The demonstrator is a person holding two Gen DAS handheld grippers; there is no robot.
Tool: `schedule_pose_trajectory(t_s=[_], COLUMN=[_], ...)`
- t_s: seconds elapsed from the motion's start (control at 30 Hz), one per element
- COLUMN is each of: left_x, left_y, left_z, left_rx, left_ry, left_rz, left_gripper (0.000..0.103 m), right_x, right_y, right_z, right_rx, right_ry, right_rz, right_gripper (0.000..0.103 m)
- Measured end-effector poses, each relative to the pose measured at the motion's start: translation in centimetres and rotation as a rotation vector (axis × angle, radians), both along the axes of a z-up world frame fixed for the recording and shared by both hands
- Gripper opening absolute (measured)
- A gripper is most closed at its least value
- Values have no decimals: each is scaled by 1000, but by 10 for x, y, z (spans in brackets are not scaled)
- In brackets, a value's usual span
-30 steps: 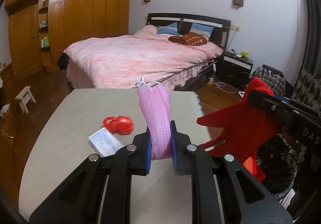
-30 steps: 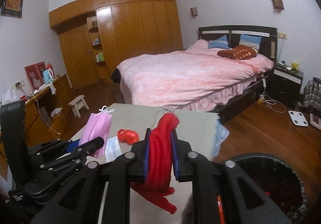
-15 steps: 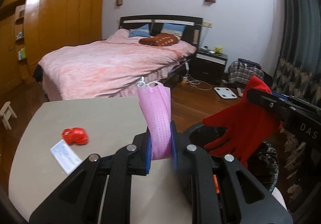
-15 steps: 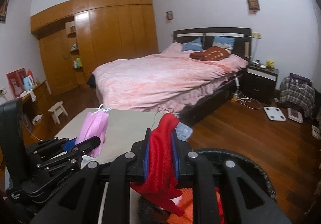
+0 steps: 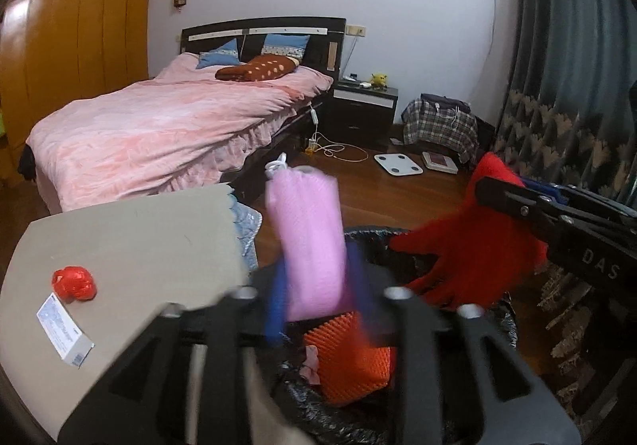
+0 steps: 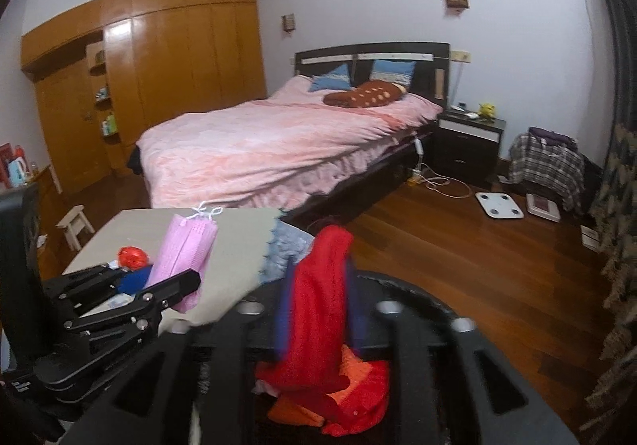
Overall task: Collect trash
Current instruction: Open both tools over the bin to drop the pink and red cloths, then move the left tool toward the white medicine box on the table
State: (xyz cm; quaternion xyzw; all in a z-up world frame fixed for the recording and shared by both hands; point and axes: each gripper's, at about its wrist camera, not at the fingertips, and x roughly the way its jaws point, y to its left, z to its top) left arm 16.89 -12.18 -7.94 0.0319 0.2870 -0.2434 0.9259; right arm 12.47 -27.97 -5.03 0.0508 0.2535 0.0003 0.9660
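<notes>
Clearly the pink face mask (image 5: 306,246) is light, limp cloth, best pinched at its folded middle; it stands between the left claw (image 5: 318,297), whose jaws are opening. Likewise the soft red glove (image 6: 318,309) hangs in the opening right claw (image 6: 318,305). Both hover over the black bin (image 5: 493,321), beside the bench (image 5: 131,242).

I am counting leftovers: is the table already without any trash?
No, a red crumpled wrapper and a small white box lie on the table.
</notes>
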Motion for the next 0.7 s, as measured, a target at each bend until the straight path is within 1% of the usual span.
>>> schedule_pose_trajectory(t_s=[0.07,0.1,0.17,0.2,0.23,0.27,0.3,0.33,0.4,0.43,0.6,0.7], left_x=[0,0,-1,-1,-1,0,0,-1,-2,-3,-4,-6], left_y=[-1,0,3,7,10,15,19,26,37,43,78,101], left_z=[-3,-5,-7,-8,-8,-7,-7,-7,-6,-5,0,0], left_rx=[-5,-5,-6,-6,-6,-2,3,11,19,21,37,64], left_ry=[5,7,8,8,7,2,-3,-10,-16,-20,-34,-44], left_rz=[-10,-8,6,16,24,40,53,71,99,113,205,262], left_gripper=[51,56,63,67,69,75,79,80,86,87,90,90], right_x=[-1,-2,-3,-4,-5,-6,-7,-8,-7,-7,1,9], right_y=[-6,-8,-11,-11,-12,-12,-10,-8,-2,2,29,48], right_z=[-3,-4,-5,-5,-6,-5,-4,-4,-1,-1,-3,-7], right_rx=[-16,-19,-15,-15,-19,-23,-27,-33,-37,-37,-20,-5], right_ry=[2,3,3,2,0,-4,-11,-22,-31,-36,-44,-39], right_rz=[-16,-23,-31,-33,-38,-43,-49,-51,-40,-30,33,71], right_gripper=[42,43,52,54,64,76,81,85,92,96,97,97])
